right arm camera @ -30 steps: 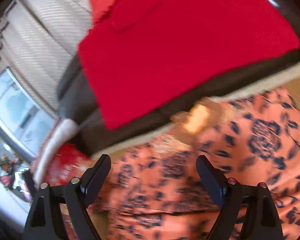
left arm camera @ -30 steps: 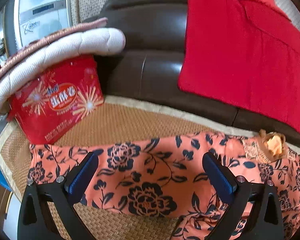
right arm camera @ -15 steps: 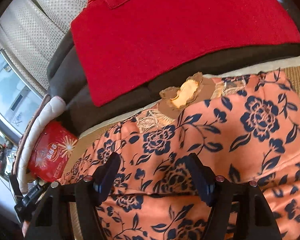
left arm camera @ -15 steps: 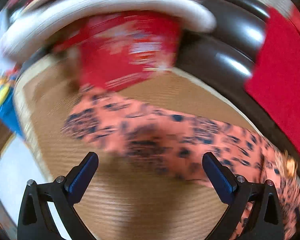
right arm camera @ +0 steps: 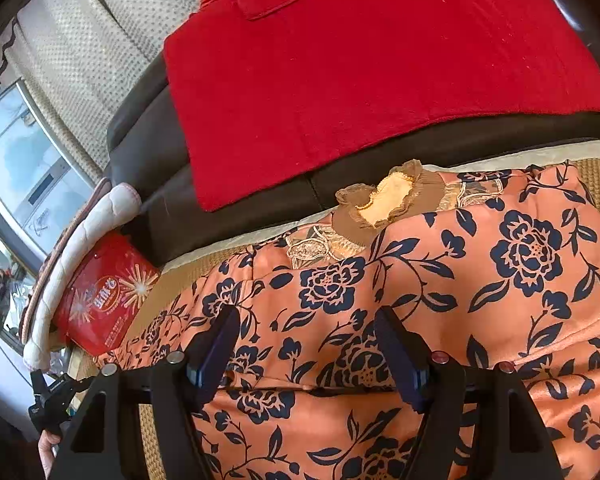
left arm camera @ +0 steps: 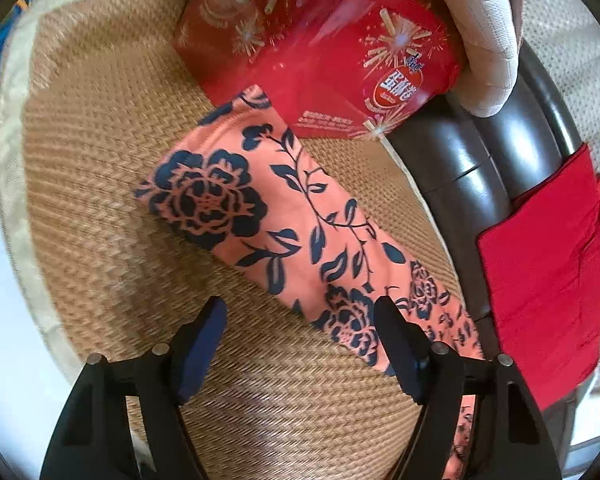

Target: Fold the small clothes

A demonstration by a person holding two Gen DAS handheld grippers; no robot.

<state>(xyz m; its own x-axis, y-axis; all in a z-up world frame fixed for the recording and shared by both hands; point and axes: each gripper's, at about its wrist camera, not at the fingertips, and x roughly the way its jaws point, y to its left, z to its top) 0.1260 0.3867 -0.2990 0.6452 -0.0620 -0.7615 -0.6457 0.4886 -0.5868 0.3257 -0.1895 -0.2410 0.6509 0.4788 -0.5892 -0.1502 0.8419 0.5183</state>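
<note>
An orange garment with navy flowers (right arm camera: 440,280) lies spread on a woven mat (left arm camera: 112,264). Its brown lace collar (right arm camera: 392,200) points toward the sofa back. In the left wrist view one narrow end of the garment (left arm camera: 236,200) lies flat. My left gripper (left arm camera: 300,314) hovers at that end's near edge with its jaws closing. The cloth edge lies by the right finger (left arm camera: 396,340) and no pad presses it. My right gripper (right arm camera: 304,332) sits low over the garment's middle below the collar. Its jaws are apart, with cloth between and under the fingers.
A red printed box (left arm camera: 340,52) stands on the mat just beyond the garment's end, under a white quilted cushion (left arm camera: 484,36). A red cloth (right arm camera: 360,72) hangs over the dark brown sofa back (left arm camera: 472,160). A hand holds the left gripper (right arm camera: 50,400) at the mat's left edge.
My left gripper swung along the garment to its far left end, rolled and tipped downward, and its jaws narrowed. The right gripper's jaws narrowed and it settled closer over the cloth.
</note>
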